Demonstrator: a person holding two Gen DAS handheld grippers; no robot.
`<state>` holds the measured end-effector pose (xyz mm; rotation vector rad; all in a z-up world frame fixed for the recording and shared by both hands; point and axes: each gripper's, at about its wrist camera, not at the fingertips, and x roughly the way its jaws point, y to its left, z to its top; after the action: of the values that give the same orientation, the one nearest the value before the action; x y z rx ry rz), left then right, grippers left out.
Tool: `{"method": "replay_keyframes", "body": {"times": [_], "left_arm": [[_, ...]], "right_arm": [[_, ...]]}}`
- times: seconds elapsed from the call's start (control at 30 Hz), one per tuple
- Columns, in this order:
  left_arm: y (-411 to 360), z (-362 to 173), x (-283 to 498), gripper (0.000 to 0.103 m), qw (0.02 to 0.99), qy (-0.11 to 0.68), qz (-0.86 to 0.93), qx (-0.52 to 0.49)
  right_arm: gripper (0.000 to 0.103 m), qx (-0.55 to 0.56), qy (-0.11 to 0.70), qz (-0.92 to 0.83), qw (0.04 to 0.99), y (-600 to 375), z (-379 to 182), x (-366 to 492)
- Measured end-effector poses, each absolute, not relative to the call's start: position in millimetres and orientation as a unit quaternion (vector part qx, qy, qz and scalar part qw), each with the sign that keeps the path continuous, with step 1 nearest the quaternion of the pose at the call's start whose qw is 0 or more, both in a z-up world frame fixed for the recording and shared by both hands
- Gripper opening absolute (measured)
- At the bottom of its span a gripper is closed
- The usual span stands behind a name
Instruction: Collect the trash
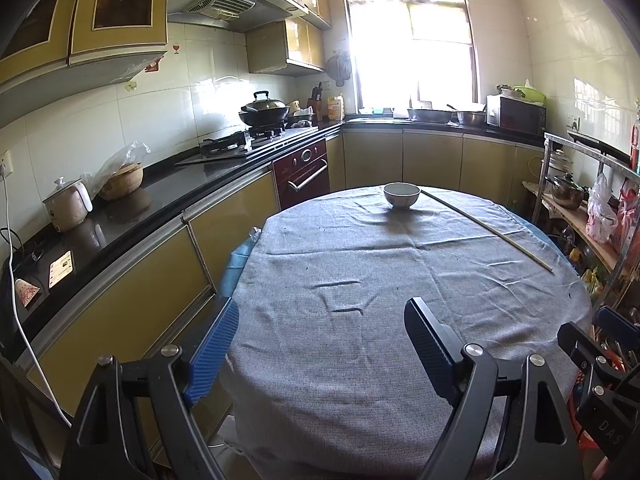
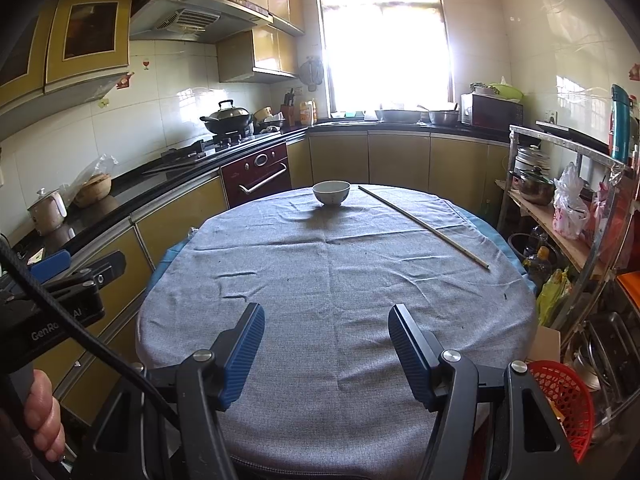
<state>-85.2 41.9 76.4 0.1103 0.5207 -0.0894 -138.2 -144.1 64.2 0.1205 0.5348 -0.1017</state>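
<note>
The round table wears a grey woven cloth over a blue underlayer. On it stand a white bowl with faint dark marks and a pale tan stick. Both grippers, left and right, have black frames and blue ribbed pads. Cabinets are mustard yellow, the counter black, the oven dark red, wall tiles white. A red mesh basket sits low at the right.
</note>
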Motion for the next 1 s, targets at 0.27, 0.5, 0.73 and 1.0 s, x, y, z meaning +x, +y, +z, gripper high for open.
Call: {"method": "replay_keyframes", "body": {"times": [0.27, 0.5, 0.73, 1.0], "left_arm": [[41.0, 76.0, -85.4, 0.085, 0.964, 0.258, -0.046, 0.057], [41.4, 75.7, -84.4, 0.085, 0.963, 0.259, -0.046, 0.055], [41.6, 75.8, -84.3, 0.085, 0.963, 0.260, -0.046, 0.055], [41.5, 75.1, -84.9, 0.085, 0.963, 0.259, -0.047, 0.055]], "right_arm": [[0.068, 0.060, 0.263, -0.052, 0.961, -142.7, 64.3, -139.3], [0.068, 0.060, 0.263, -0.053, 0.961, -141.9, 64.6, -139.1], [0.068, 0.060, 0.262, -0.053, 0.962, -141.9, 64.7, -139.2], [0.068, 0.059, 0.261, -0.053, 0.962, -141.1, 64.4, -139.2]]}}
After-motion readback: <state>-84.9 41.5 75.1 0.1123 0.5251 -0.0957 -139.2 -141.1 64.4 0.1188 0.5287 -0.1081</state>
